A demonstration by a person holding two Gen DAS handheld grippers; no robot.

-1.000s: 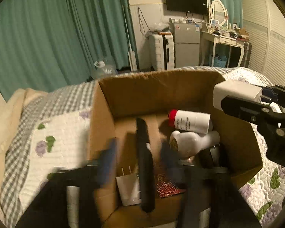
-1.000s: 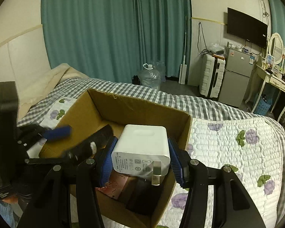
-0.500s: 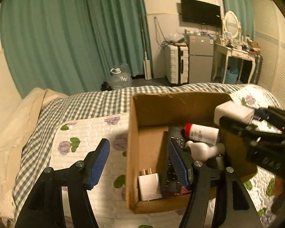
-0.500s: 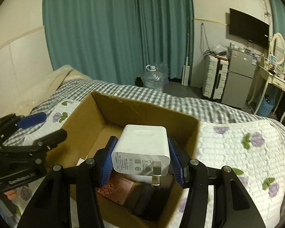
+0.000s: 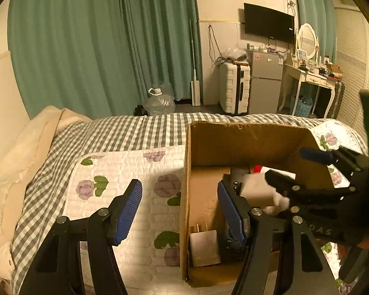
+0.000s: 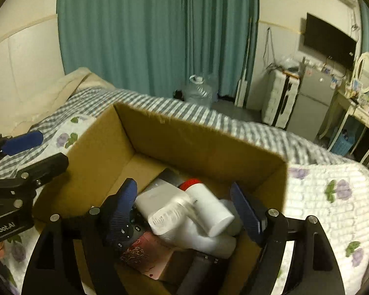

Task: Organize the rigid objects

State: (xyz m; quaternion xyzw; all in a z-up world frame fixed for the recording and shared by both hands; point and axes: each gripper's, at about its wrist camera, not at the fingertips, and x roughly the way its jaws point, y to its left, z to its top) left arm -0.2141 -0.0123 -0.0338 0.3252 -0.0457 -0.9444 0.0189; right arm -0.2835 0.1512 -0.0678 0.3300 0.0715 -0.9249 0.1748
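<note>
An open cardboard box [image 5: 246, 140] [image 6: 204, 145] sits on the bed. Inside lie a white bottle with a red cap [image 6: 206, 204], another white bottle [image 6: 201, 238], a black remote [image 5: 236, 177], a small white plug [image 5: 204, 247] and a patterned red box [image 6: 145, 255]. A large white charger [image 6: 162, 206] [image 5: 257, 189] is blurred, dropping between my right gripper's open fingers onto the bottles. My right gripper [image 6: 187, 209] is open over the box. My left gripper [image 5: 179, 211] is open and empty, straddling the box's left wall.
The bed has a white floral quilt [image 5: 125, 172] over a grey checked cover [image 5: 125, 130]. Green curtains [image 5: 98, 44], a water jug [image 5: 158, 100], a white suitcase [image 5: 235, 88], a small fridge [image 5: 265, 81] and a dressing table [image 5: 312, 78] stand behind.
My right gripper has opened and let go of the white charger, which falls into the box. My left gripper has pulled back to the left out of the box.
</note>
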